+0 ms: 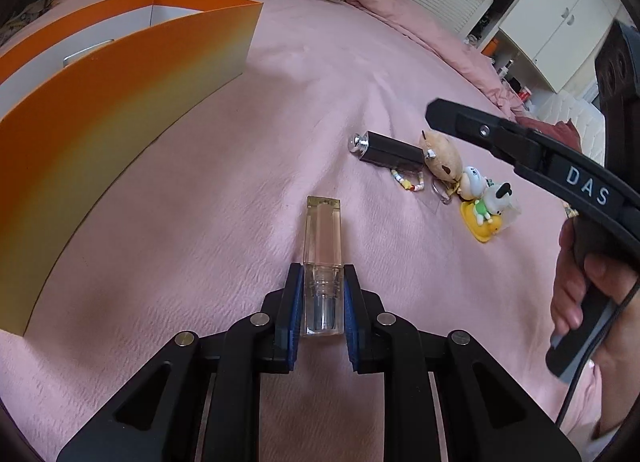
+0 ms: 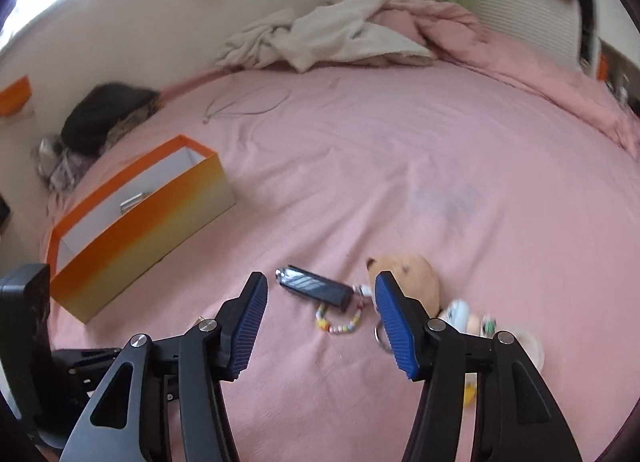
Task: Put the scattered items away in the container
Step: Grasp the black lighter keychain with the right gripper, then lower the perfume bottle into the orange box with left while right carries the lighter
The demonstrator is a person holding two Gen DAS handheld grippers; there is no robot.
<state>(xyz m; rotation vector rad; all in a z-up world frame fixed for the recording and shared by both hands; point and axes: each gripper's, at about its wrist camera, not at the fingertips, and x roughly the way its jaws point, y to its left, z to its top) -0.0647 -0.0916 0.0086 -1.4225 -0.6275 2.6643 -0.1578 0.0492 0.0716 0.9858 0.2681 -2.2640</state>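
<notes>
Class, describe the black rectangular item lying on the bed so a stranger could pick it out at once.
On the pink bedspread, right of the orange box, lies a cluster of small items. The black case lies beside the brown plush keychain: dark, boxy, with a silver knob.

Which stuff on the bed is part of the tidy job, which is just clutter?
Job: clear bottle shut in the left hand-held gripper; black tube; bead chain; plush keyring; small figures; orange box; right hand-held gripper, open.

Clutter: cream blanket; pink duvet; dark bundle.
</notes>
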